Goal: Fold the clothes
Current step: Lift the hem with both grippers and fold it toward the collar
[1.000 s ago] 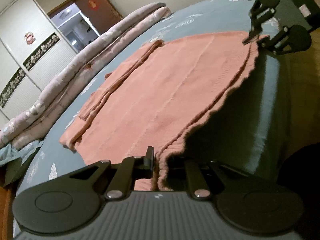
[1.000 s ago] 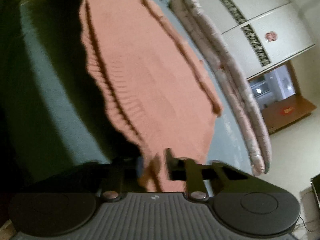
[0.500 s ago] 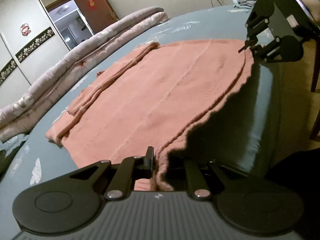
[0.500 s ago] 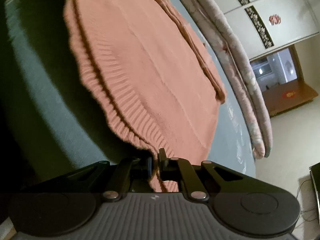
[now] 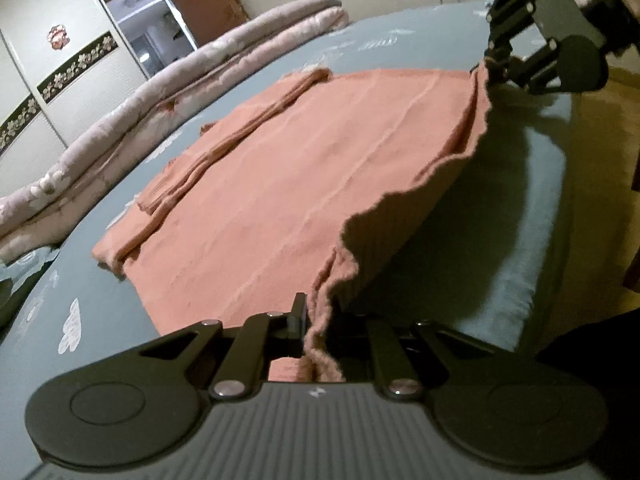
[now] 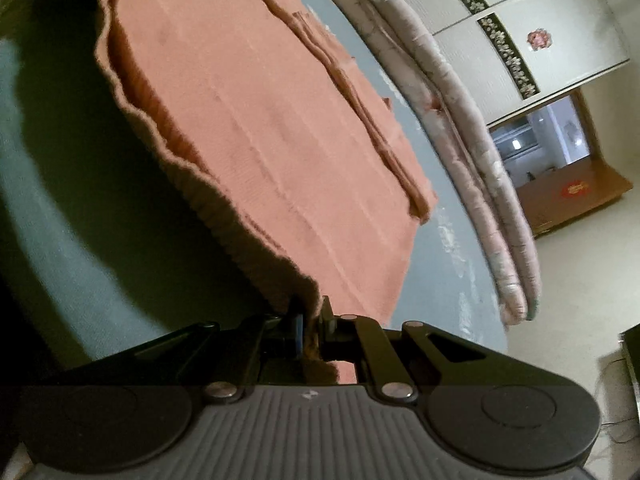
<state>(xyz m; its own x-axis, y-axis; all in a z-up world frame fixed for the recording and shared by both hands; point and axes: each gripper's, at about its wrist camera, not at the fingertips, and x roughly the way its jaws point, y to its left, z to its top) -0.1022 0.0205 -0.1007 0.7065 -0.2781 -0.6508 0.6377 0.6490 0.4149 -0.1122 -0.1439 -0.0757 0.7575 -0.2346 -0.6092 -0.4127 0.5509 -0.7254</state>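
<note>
we have both grippers clamped on the orange knit garment (image 5: 304, 184), which lies spread on the bed (image 5: 400, 48) with its blue-grey printed sheet. left gripper (image 5: 316, 320) has its jaws nearly closed on one corner of the garment's ribbed hem, fabric bunched between them and hanging out below. right gripper (image 6: 310, 326) has its jaws pinched the same way on the other hem corner, seen from its own wrist camera; in the left wrist view it sits at the garment's far hem corner (image 5: 494, 62), cloth caught in its tips. the hem between the two corners is lifted off the bed, wavy edge sagging, dark shadow on the sheet under it. the rest of the garment stays flat on the bed. on the side of the garment away from the hem a sleeve (image 5: 224, 140) is folded lengthwise on top, running along that edge. beyond the garment, past bare sheet, a rolled pink floral quilt (image 5: 168, 92) lies along the far side of the bed. behind the quilt we see a white wardrobe (image 5: 52, 64) with a dark floral band and an open doorway (image 5: 156, 28).
</note>
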